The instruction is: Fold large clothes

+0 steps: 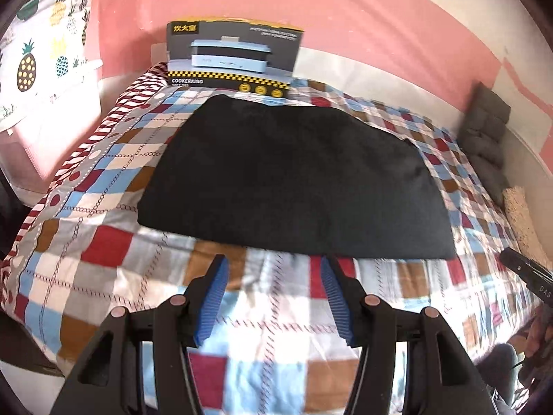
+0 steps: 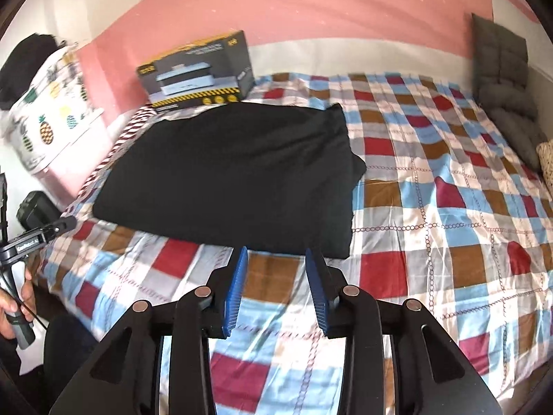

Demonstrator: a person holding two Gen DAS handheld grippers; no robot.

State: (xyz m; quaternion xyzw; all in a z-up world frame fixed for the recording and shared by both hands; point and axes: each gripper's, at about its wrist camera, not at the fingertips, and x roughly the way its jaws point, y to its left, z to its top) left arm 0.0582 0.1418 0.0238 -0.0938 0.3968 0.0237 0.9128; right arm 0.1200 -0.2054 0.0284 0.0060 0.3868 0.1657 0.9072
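A black garment [image 1: 287, 176] lies folded into a broad flat rectangle on the checked bedspread [image 1: 103, 252]. It also shows in the right wrist view [image 2: 235, 176], left of the bed's middle. My left gripper [image 1: 273, 263] is open and empty, hovering just short of the garment's near edge. My right gripper [image 2: 276, 252] is open and empty, also just short of the near edge, toward its right corner. The right gripper's tip shows at the far right of the left wrist view [image 1: 518, 263]; the left gripper shows at the left of the right wrist view [image 2: 45, 231].
A cooker box [image 1: 235, 57] stands at the head of the bed behind the garment. A grey quilted cushion [image 2: 508, 86] leans on the wall at the right. A pineapple-print cloth [image 1: 38, 58] covers something left of the bed. The pink wall runs behind.
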